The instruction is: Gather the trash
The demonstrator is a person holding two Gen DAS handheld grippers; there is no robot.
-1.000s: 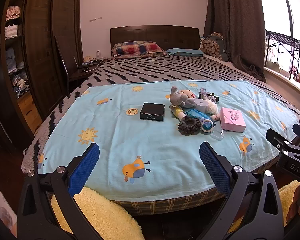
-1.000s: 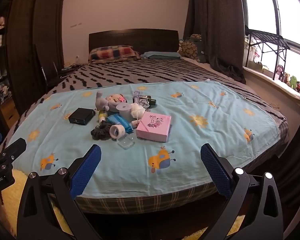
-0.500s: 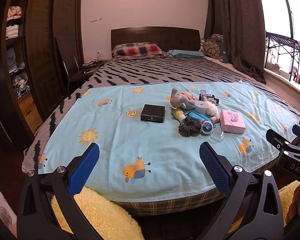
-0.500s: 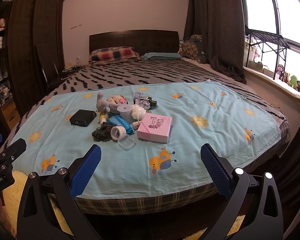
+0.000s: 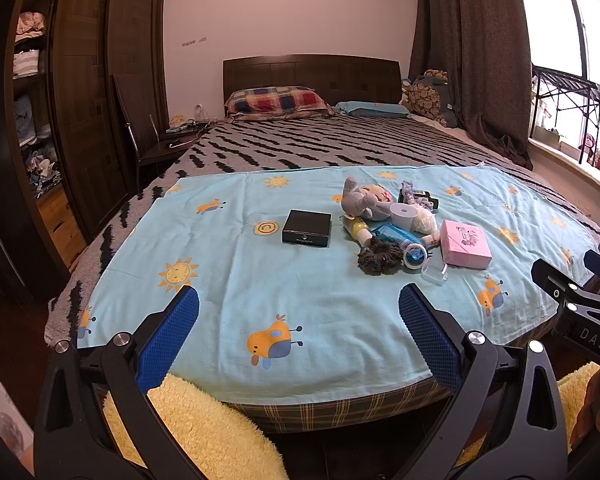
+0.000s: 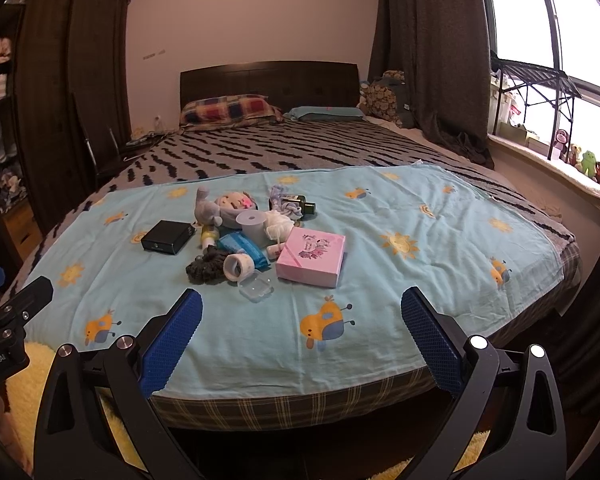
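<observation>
Both grippers spread and empty at the foot of the bed.

We hold the left gripper (image 5: 299, 308) and the right gripper (image 6: 301, 310) with jaws wide apart, gripping nothing, both short of the light blue sheet (image 5: 260, 292). The items to sort lie clustered on the sheet well ahead: a black box (image 6: 167, 237) to the left, a pink box (image 6: 311, 256) to the right, and between them a grey plush toy (image 6: 210, 210), a white tape roll (image 6: 239, 267), a dark scrunchie (image 6: 206, 267) and a clear plastic case (image 6: 255, 288), touching or just beside one another.
</observation>
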